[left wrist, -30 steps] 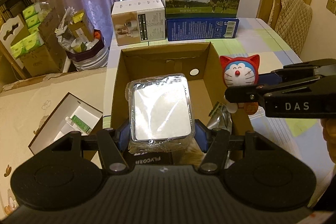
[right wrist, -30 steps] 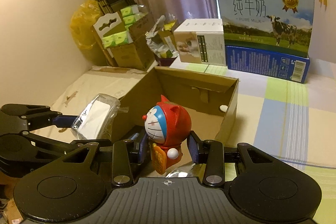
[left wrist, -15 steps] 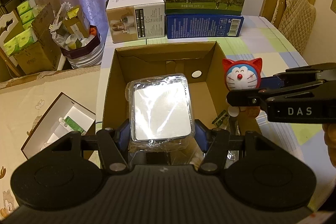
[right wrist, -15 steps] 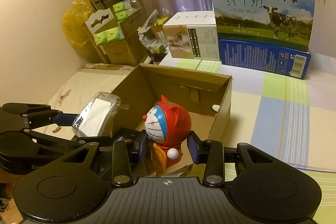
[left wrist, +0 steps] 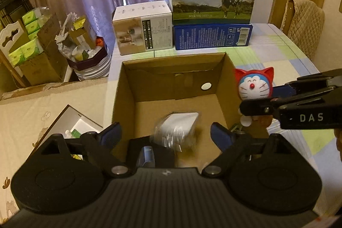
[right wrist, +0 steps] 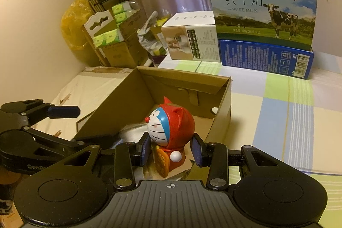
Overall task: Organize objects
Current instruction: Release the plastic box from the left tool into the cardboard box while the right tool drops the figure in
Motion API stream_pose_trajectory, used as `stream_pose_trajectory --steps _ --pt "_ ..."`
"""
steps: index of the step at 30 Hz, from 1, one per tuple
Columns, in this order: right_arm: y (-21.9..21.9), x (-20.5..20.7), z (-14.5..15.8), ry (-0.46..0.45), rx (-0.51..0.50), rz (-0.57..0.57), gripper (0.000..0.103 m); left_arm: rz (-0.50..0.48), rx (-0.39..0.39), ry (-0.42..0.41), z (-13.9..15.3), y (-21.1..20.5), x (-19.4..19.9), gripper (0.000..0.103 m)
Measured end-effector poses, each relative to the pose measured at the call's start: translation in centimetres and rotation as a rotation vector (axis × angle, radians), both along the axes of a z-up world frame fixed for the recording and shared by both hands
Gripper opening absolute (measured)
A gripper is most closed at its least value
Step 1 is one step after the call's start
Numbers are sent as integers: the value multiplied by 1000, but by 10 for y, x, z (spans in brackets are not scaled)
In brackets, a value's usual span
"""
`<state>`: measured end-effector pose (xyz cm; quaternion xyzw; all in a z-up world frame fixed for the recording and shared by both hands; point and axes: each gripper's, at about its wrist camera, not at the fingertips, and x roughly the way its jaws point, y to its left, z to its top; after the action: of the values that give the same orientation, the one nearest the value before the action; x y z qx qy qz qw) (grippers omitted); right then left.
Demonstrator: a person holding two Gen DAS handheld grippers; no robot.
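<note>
Over the open cardboard box [left wrist: 171,87] on the worktop [right wrist: 277,112], my left claw [left wrist: 166,134] stands spread with nothing between its pads, and the plastic-wrapped white packet [left wrist: 177,129] shows blurred below it, seemingly inside the box. My right claw [right wrist: 171,147] pinches the red-hooded cat figurine [right wrist: 171,127] upright just above the box's near right corner.

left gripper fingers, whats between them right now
In the left wrist view, the open left gripper has only the blurred plastic-wrapped packet between its fingers, inside the cardboard box.
</note>
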<state>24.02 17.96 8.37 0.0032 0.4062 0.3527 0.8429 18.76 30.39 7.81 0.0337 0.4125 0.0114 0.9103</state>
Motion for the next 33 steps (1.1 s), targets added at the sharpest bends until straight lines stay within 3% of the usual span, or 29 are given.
stream_pose_trajectory --steps 33 --pt "17 -5 1 23 22 14 37 20 -4 24 -3 11 -19 87"
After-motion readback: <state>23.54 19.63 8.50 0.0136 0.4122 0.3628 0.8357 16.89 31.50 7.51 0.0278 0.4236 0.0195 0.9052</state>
